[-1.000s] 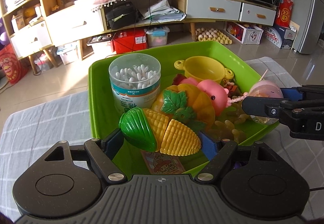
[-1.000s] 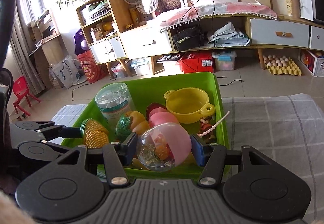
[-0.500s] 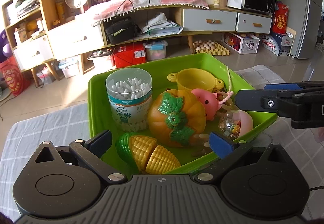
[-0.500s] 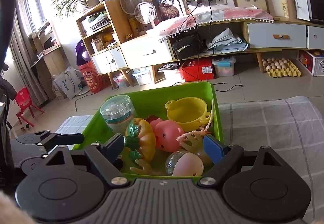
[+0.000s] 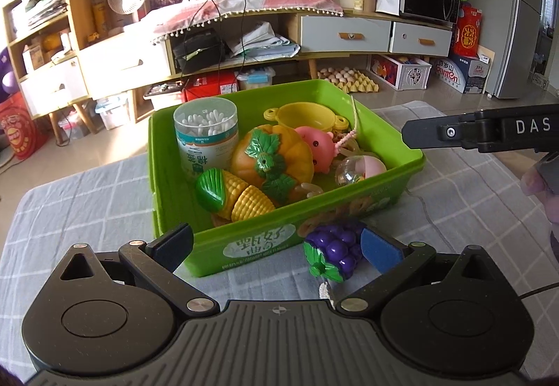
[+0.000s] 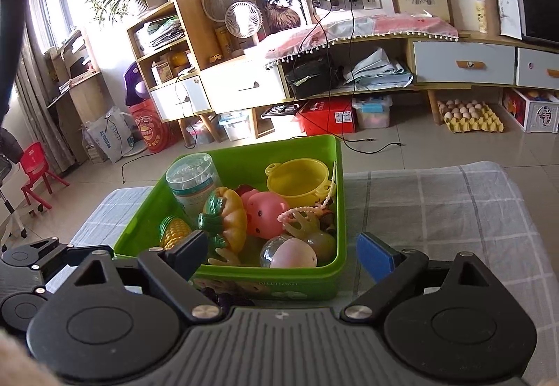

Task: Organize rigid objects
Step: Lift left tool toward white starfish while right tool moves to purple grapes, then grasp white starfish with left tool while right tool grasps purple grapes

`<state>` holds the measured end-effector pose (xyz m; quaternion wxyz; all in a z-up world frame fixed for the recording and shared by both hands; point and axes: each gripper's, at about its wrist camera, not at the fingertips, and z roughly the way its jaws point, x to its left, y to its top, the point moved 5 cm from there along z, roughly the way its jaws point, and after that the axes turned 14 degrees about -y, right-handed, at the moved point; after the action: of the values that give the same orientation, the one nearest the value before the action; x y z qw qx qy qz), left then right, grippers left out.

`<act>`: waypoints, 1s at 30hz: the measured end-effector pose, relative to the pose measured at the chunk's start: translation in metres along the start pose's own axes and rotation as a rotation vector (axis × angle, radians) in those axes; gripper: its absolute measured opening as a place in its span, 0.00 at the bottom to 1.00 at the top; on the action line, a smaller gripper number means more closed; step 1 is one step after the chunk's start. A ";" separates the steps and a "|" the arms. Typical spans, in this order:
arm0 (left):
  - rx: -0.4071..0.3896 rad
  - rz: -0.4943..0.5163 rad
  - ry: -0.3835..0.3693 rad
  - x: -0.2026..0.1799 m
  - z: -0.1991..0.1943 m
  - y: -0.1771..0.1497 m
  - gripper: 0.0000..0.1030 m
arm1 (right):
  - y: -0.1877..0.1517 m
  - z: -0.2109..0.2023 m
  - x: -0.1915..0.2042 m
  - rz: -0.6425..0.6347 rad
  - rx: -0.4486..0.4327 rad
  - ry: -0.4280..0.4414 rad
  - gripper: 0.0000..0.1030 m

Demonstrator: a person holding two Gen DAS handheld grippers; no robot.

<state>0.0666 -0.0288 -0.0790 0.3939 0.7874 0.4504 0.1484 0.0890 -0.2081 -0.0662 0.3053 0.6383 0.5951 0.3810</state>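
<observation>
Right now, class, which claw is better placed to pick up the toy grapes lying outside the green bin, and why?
Left. The left claw is open with the grapes just inside its right finger; the right claw faces the green bin.

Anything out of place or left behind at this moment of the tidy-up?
Yes: the purple toy grapes lie on the checked cloth just outside the green bin's near wall, while the other toys sit inside. The corn lies on its side, split at its join. Nothing looks spilled or broken.

Glossy green plastic bin (image 5: 349, 208) holds shiny plastic toys, including a corn cob (image 5: 234, 194), on a table (image 5: 87, 197) draped in matt grey checked cloth.
</observation>
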 end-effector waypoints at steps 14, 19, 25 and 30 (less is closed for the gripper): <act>0.079 0.069 -0.176 -0.023 0.018 -0.057 0.92 | -0.036 0.015 0.004 -0.090 0.075 0.031 0.69; 0.102 0.059 -0.190 -0.018 0.022 -0.065 0.82 | -0.048 0.027 0.019 -0.101 0.132 0.079 0.72; 0.092 0.078 -0.195 -0.019 0.025 -0.064 0.80 | -0.060 0.040 0.044 -0.153 0.171 0.111 0.73; 0.095 0.107 -0.185 -0.022 0.026 -0.063 0.73 | -0.062 0.047 0.055 -0.170 0.175 0.121 0.73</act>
<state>0.0332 -0.0416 -0.1405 0.3876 0.8383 0.3761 0.0744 0.0958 -0.1438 -0.1362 0.2431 0.5856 0.6954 0.3383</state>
